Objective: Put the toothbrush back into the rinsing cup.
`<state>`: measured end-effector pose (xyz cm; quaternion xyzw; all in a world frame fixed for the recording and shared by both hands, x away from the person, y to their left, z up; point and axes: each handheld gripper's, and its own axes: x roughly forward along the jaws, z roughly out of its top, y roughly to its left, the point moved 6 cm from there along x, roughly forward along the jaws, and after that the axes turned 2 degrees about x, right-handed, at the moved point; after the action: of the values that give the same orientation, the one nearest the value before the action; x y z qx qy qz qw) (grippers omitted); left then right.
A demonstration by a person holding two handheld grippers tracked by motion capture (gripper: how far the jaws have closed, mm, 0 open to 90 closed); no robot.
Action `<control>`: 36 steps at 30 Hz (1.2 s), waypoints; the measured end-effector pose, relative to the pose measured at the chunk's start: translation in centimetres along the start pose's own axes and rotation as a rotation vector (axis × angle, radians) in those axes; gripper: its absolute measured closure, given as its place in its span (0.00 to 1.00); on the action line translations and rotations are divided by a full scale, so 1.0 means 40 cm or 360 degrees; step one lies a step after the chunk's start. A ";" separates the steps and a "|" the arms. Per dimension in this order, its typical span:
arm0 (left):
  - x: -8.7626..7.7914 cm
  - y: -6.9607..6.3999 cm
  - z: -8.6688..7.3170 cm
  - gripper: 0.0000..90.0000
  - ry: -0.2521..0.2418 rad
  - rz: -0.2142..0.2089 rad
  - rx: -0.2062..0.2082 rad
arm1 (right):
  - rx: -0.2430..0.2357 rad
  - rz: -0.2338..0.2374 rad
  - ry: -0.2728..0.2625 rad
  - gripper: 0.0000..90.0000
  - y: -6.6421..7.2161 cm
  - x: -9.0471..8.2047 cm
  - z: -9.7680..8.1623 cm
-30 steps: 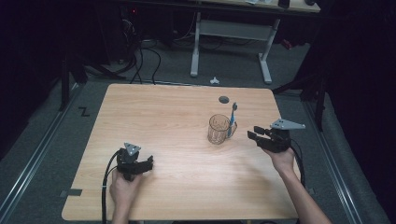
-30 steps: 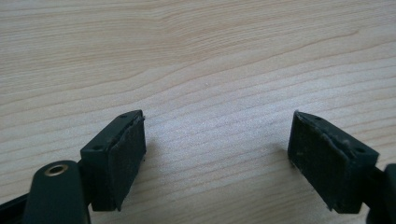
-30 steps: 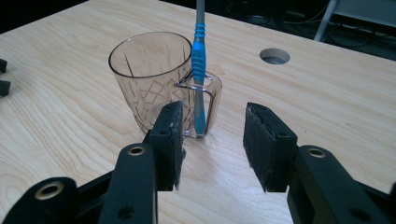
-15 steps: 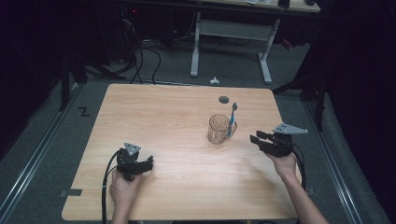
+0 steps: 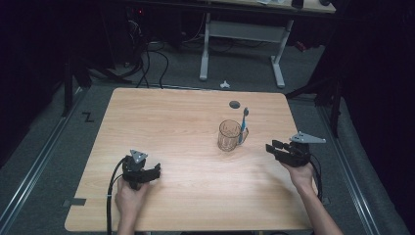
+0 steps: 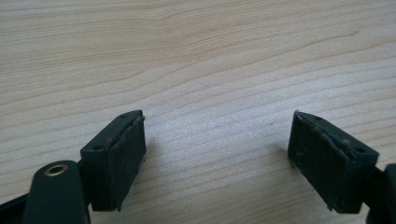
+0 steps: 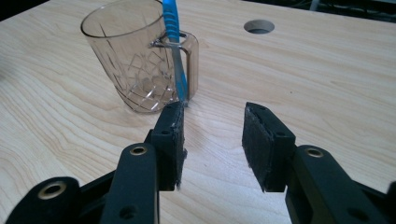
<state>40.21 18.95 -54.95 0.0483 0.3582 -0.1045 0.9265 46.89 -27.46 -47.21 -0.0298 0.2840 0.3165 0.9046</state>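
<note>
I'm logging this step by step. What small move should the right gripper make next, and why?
Probably ease the right gripper forward toward the toothbrush. Its jaws are open and empty, aimed at the glass mug, and the brush stands through the mug's handle just ahead. The left gripper rests open on bare table.

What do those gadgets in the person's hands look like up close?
Both are black. The left gripper and right gripper each carry a grey three-cornered plate and trail a black cable. Their fingers are blocky, faced with dark rough pads, on arms with brass-ringed holes. No sleeves show.
</note>
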 end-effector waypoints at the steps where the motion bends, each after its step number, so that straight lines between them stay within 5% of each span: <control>1: 0.000 0.000 0.000 0.22 0.0000 0.0000 0.0000 | 0.0002 -0.0001 0.0002 0.66 -0.002 0.000 -0.001; 36: 0.000 0.000 0.000 0.22 0.0000 0.0000 0.0001 | 0.0033 -0.0077 0.0124 0.66 -0.029 0.076 -0.042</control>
<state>40.21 18.95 -54.96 0.0485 0.3582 -0.1047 0.9265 48.69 -27.10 -50.38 -0.0397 0.3215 0.2901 0.9005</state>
